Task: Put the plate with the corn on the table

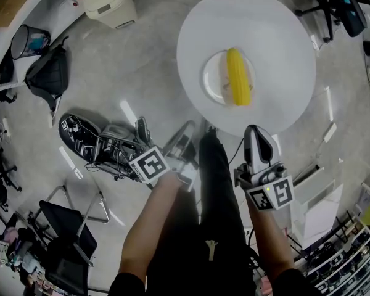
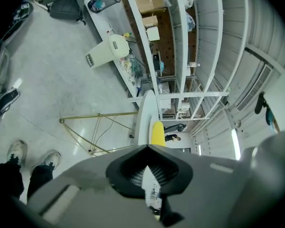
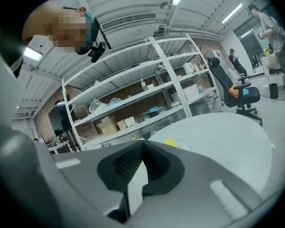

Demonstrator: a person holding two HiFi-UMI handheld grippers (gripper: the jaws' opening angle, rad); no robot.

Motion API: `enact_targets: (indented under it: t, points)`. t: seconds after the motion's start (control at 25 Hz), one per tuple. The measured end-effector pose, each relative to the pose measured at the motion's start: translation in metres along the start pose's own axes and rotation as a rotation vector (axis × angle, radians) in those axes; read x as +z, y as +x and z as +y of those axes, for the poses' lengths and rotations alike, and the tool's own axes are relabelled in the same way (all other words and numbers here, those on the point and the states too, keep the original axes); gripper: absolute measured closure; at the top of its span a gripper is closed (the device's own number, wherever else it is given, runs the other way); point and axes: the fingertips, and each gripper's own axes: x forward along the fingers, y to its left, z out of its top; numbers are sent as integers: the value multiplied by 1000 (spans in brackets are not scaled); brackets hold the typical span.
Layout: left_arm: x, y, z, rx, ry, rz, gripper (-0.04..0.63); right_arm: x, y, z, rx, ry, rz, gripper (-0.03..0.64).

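Note:
A yellow corn cob [image 1: 238, 77] lies on a small white plate [image 1: 211, 79] that rests on the round white table [image 1: 283, 54]. Both grippers hang below the table's near edge, apart from the plate. My left gripper [image 1: 188, 129] points toward the table with its jaws shut and nothing between them. My right gripper [image 1: 254, 131] is just short of the table's rim, jaws together and empty. The left gripper view [image 2: 148, 148] shows the table [image 2: 147, 115] edge-on with the corn [image 2: 157, 133] above the jaws. The right gripper view [image 3: 143, 144] shows the corn [image 3: 171, 142] on the table [image 3: 228, 141].
On the floor to the left are a black bag [image 1: 49, 73], a wire basket [image 1: 28, 41], a white bin [image 1: 108, 2] and dark shoes [image 1: 80, 134] among cables. An office chair [image 1: 339, 5] stands beyond the table. White shelving [image 3: 133, 103] lines the wall.

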Motion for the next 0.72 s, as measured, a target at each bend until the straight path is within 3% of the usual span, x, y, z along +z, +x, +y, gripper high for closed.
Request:
enact_targets:
  t: [0.32, 0.72]
  points:
    - [-8, -12, -28, 3, 163, 25, 591, 20, -7, 15, -5, -11, -21, 609]
    - [-19, -27, -116, 7, 558, 46, 591, 80, -22, 35, -9, -29, -82, 609]
